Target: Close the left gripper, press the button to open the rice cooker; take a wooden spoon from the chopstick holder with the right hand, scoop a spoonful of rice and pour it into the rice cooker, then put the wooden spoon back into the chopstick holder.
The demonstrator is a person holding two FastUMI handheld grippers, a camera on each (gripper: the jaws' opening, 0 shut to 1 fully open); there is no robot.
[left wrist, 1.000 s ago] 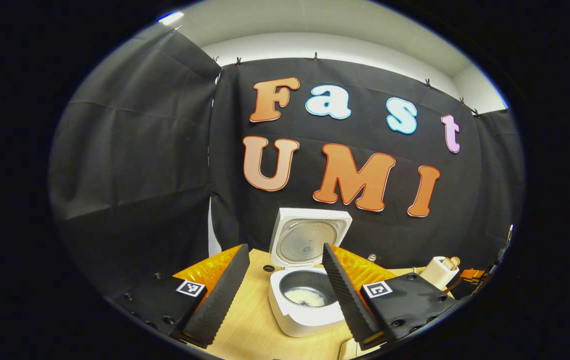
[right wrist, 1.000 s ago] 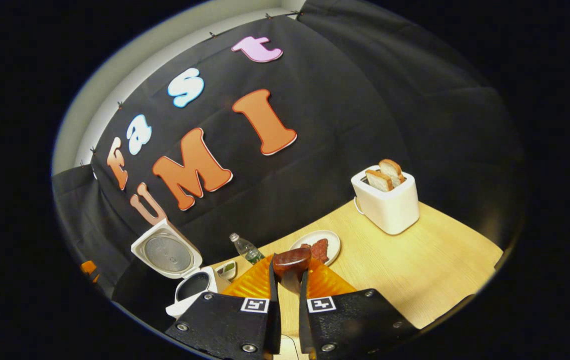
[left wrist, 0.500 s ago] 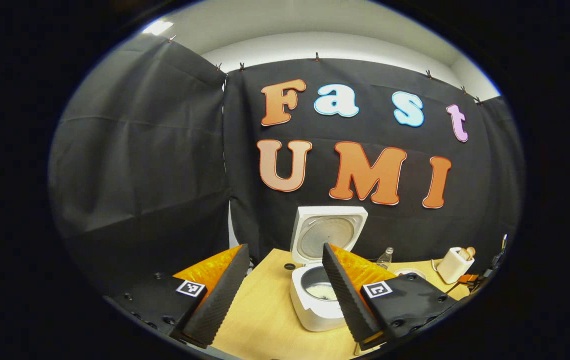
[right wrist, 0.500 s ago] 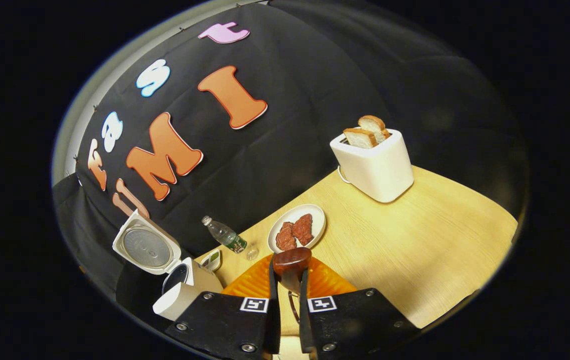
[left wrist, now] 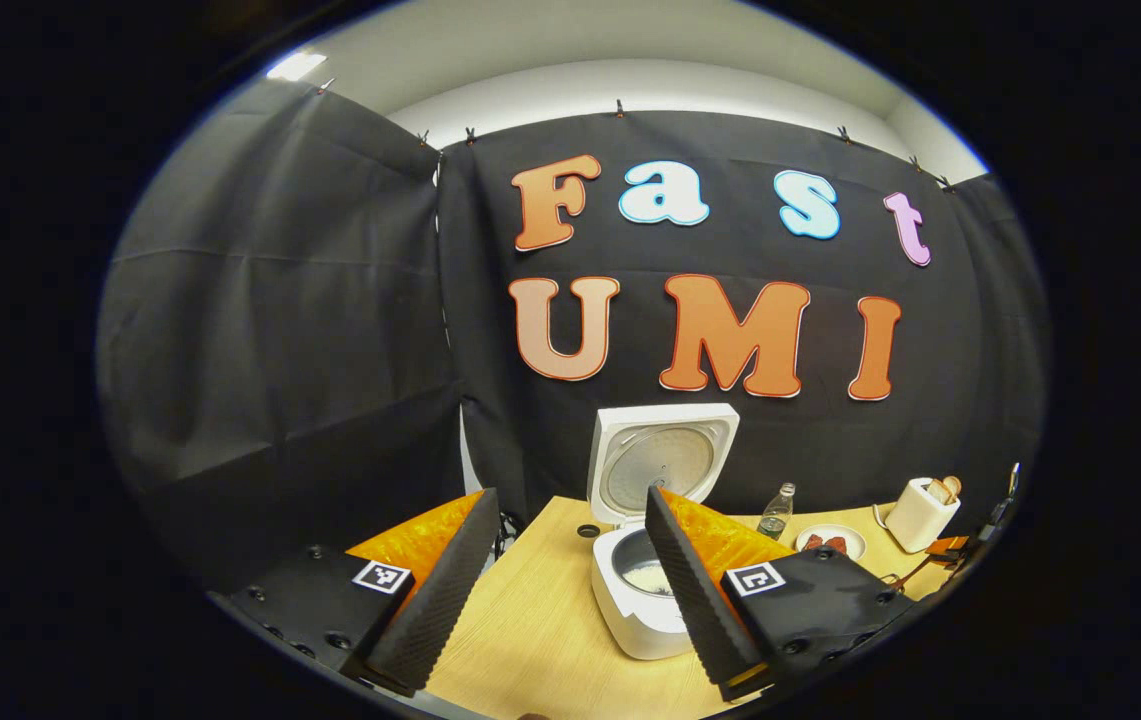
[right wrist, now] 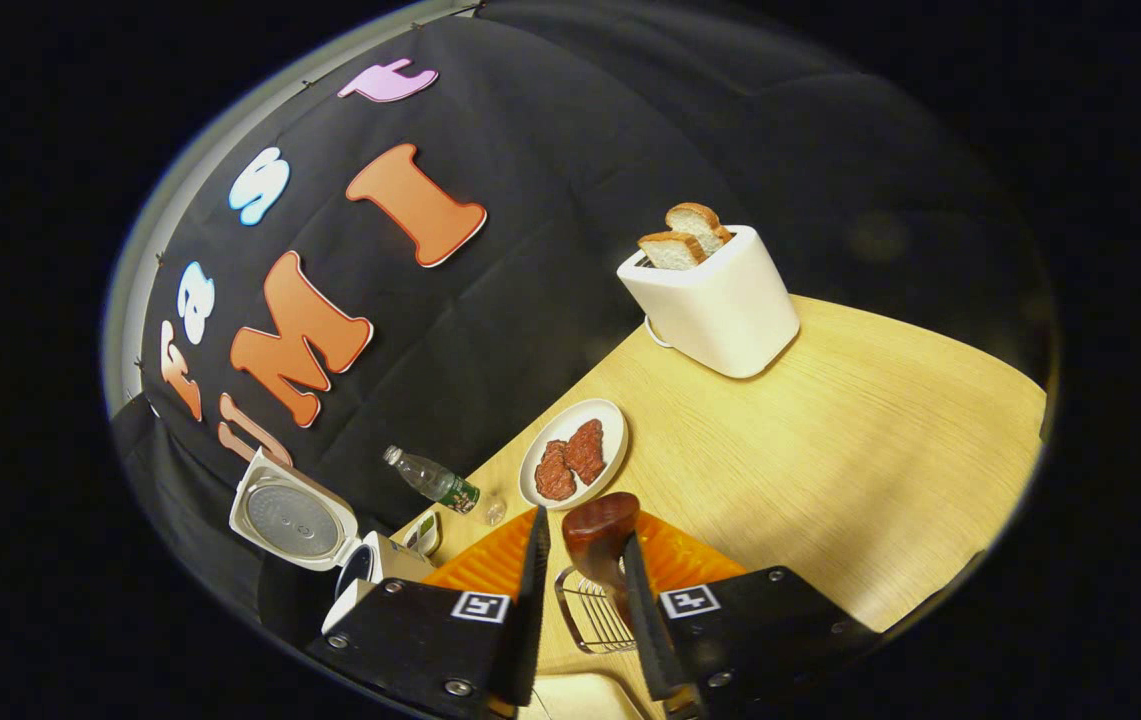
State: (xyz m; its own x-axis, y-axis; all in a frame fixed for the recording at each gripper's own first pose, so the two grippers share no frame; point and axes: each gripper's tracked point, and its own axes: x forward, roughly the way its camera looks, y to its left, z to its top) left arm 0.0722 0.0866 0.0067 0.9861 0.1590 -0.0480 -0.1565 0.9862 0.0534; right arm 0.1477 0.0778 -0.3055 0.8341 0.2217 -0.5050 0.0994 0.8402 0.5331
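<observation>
A: Where's the spoon?
B: Between the right gripper's fingers, handle running down into the wire holder just below them. The fingers stand a little apart around it; I can't tell whether both pads press on it.
A: And the cooker?
B: Lid up, rice in the pot, ahead of the left gripper, whose fingers are spread wide and empty. I'd judge the spoon only needs releasing; the right hand is the nearer one.
</observation>
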